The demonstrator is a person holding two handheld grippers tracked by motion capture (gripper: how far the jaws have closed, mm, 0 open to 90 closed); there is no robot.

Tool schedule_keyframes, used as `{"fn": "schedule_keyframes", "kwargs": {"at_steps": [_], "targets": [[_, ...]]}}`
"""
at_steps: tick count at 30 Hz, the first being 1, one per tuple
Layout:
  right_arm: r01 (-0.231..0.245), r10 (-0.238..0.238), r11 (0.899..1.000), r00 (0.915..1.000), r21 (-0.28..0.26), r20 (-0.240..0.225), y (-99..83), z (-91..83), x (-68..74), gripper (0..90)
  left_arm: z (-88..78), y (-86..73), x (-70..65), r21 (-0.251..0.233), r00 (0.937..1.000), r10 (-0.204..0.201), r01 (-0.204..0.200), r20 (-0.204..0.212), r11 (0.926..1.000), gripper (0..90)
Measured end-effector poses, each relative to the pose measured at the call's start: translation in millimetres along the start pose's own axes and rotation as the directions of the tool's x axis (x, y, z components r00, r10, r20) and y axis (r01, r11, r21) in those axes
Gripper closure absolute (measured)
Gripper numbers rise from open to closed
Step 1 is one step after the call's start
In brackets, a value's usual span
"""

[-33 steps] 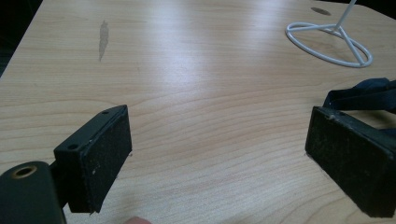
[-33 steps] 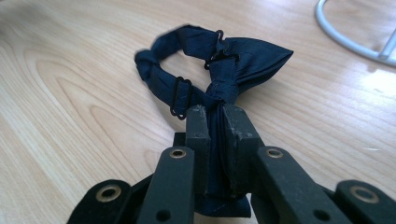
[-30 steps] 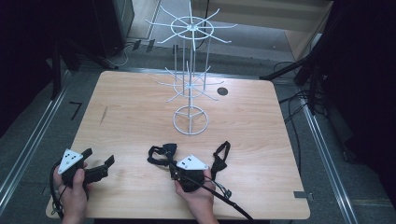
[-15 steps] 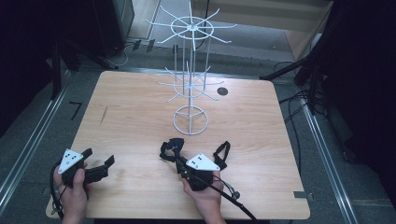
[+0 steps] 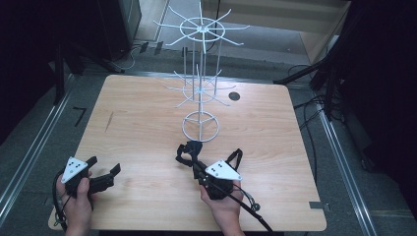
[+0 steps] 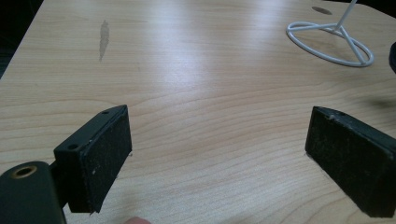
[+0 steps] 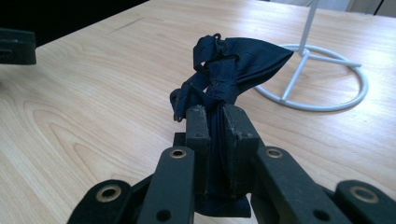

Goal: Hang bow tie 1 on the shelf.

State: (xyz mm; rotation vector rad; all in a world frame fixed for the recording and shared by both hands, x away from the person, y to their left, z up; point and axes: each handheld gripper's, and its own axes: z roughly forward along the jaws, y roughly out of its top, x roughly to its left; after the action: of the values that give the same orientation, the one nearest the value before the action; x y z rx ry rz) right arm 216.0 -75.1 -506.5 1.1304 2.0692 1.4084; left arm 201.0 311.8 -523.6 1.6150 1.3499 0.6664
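A pale wooden table (image 5: 147,132) with rounded corners stands in a dim room, dark equipment and cables on the floor around it. Toward its far middle rises a white wire display rack (image 5: 199,88), a thin pole on a ring base with two tiers of radiating hooks, every one of them bare.

Just in front of the rack's ring base, the right gripper (image 5: 189,153) has its two black jaws clamped tight on a small dark navy fabric piece (image 7: 229,70), bunched and knotted like a bow tie or folded strap. In the right gripper view the cloth stands up out of the closed pads (image 7: 198,121), with the base ring just beyond it. Well to the left of the rack's base, near the table's front edge, the left gripper (image 5: 103,172) rests low over bare wood with its jaws spread wide and nothing between them.

The step in hand looks like carrying the gripped fabric toward the rack to hang it. The next move probably calls for lifting the piece up to one of the lower hooks, finding a loop or opening in the cloth, and threading it over the wire tip before letting go; the free gripper may be needed to spread that loop.

No container is on the table; the rack is the only holder, and it holds nothing.
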Motion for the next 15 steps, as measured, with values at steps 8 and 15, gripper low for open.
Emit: {"fn": "schedule_keyframes", "kwargs": {"at_steps": [8,15], "targets": [[0.005,-0.004,1.0,0.9997,-0.028,0.024,4.1,-8.9,-6.6,82.8,0.1,0.0,0.0,0.0,1.0,0.0,0.0,0.001,1.0,8.0],[-0.009,0.011,0.998,0.999,-0.057,0.044,8.7,-17.8,-14.1,82.8,0.1,0.0,-0.2,0.001,1.0,0.002,-0.002,0.0,1.0,8.0]]}}
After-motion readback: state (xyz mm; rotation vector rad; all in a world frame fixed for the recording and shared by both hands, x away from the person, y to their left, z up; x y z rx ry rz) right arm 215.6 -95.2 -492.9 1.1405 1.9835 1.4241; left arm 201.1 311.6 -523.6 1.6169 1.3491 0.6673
